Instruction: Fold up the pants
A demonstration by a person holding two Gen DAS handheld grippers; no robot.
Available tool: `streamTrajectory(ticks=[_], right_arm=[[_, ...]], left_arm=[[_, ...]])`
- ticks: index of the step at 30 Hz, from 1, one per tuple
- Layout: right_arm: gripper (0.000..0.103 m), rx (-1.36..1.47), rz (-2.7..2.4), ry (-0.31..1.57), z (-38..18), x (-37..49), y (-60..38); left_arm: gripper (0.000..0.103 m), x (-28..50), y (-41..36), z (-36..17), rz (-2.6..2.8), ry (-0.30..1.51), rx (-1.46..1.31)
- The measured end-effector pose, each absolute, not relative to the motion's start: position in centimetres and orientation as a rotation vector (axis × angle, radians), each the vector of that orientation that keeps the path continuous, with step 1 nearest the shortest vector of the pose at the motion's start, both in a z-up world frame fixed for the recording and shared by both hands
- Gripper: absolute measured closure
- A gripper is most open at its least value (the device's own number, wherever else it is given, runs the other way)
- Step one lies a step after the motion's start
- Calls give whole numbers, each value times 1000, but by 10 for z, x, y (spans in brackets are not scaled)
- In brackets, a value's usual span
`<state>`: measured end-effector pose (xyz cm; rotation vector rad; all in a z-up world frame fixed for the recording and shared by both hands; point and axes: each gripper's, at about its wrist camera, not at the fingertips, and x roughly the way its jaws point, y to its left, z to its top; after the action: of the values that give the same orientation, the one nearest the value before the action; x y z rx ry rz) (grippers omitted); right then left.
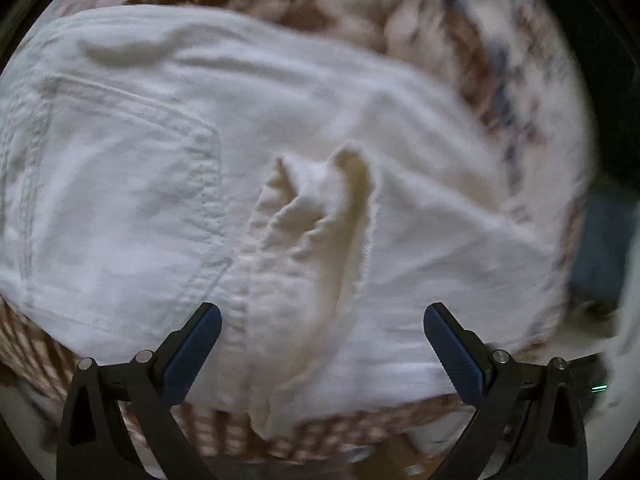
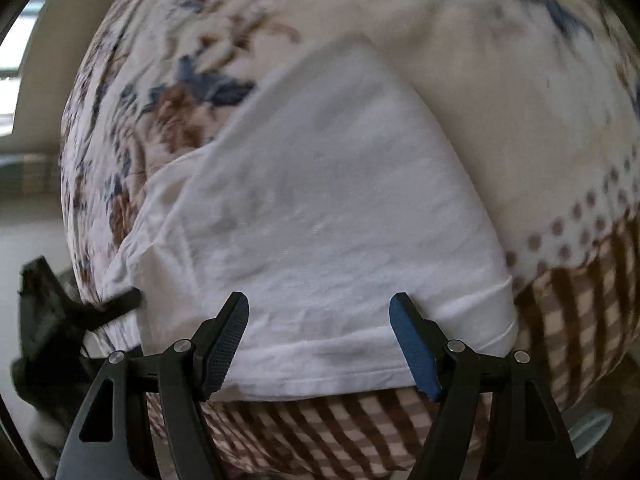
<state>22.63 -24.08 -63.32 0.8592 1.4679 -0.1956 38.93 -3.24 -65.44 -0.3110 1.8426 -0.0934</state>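
Both tongs stand wide with nothing between the pads: left gripper [image 1: 322, 316], right gripper [image 2: 319, 306]. White pants [image 2: 320, 208] lie folded on the patterned bedspread [image 2: 500, 100], directly below and ahead of each gripper; long axis runs away from the right gripper. Back pocket [image 1: 120, 184] and loose hem flap [image 1: 320, 220] lie nearer the left gripper

Motion blur smears the bedspread [image 1: 460, 52] pattern around the white pants [image 1: 280, 120]; a dark blurred object [image 2: 44, 320] at the right view's left edge is cut off, identity unclear
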Motion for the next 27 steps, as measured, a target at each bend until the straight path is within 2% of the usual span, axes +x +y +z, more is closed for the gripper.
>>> streamTrajectory(ticks=[2,5,6,7,14,18,21,27], right_arm=[[27,867,-205,1474,-640,228,-240],[27,846,-197,1480,-640,231,-240],[27,827,-193,1484,-640,232,-240],[27,816,-191,1485,-640,233,-240],[27,744,-175,1536,-638,240,-238],[27,621,-205,1598,-638,247,-227],[27,489,-198,1639,-638,255,-210],[28,332,-88,1700,-644,254,-167]], left_arm=[[14,384,-35,-667,-73,1837,-217],[51,379,-32,-667,-70,1785,-174],[76,377,-29,-661,-77,1744,-160],[81,376,-27,-658,-81,1729,-147],[79,354,-18,-650,-108,1694,-122],[68,352,-9,-640,-65,1696,-181],[51,345,-4,-629,-26,1683,-237],[48,305,-13,-639,-34,1701,-126]])
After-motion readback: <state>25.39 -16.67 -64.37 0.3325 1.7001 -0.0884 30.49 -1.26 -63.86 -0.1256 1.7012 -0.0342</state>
